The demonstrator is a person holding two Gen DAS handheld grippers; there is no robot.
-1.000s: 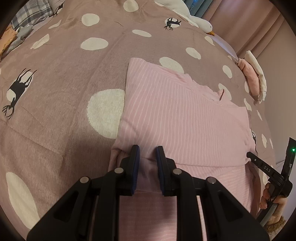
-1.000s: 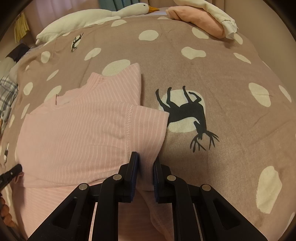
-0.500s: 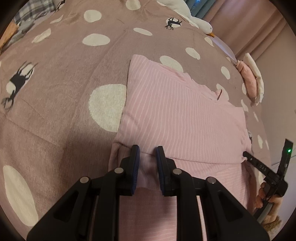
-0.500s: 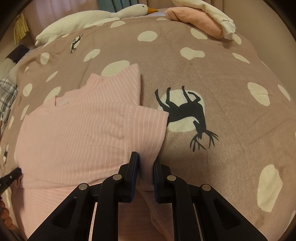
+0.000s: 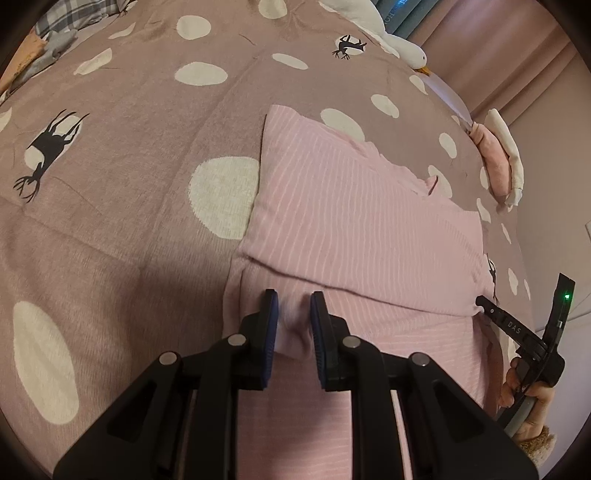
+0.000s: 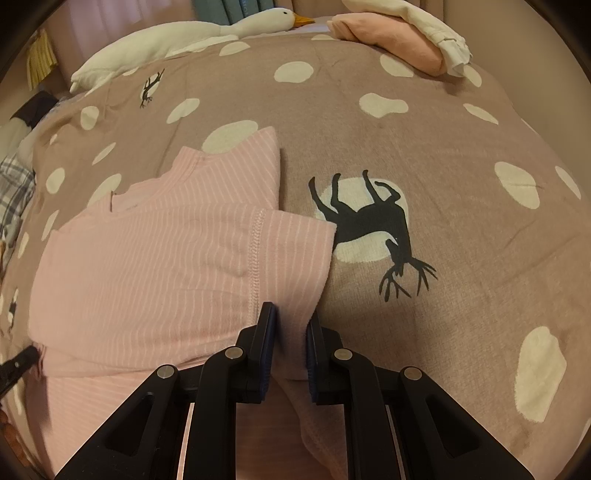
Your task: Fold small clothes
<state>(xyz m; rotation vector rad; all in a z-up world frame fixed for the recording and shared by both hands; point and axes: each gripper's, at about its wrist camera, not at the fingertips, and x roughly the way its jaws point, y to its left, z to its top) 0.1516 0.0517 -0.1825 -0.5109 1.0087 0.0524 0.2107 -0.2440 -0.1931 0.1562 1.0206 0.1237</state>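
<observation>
A small pink striped shirt (image 5: 354,221) (image 6: 155,251) lies on the mauve bedspread, its lower part folded up over the body. My left gripper (image 5: 293,306) is shut on a bunched fold of the shirt at its near left edge. My right gripper (image 6: 290,319) is shut on the cloth at the shirt's near right edge, just below the folded sleeve (image 6: 291,251). The right gripper's body (image 5: 524,332) and the hand holding it show at the right edge of the left wrist view.
The bedspread (image 6: 443,155) has cream spots and black deer prints. A plush goose (image 6: 192,33) lies along the far edge. Folded peach and cream clothes (image 6: 402,29) are stacked at the far right. Plaid fabric (image 5: 77,14) sits at the far left corner.
The left wrist view has shifted a little over the shirt; the grip on the cloth is the same. The right gripper holds still.
</observation>
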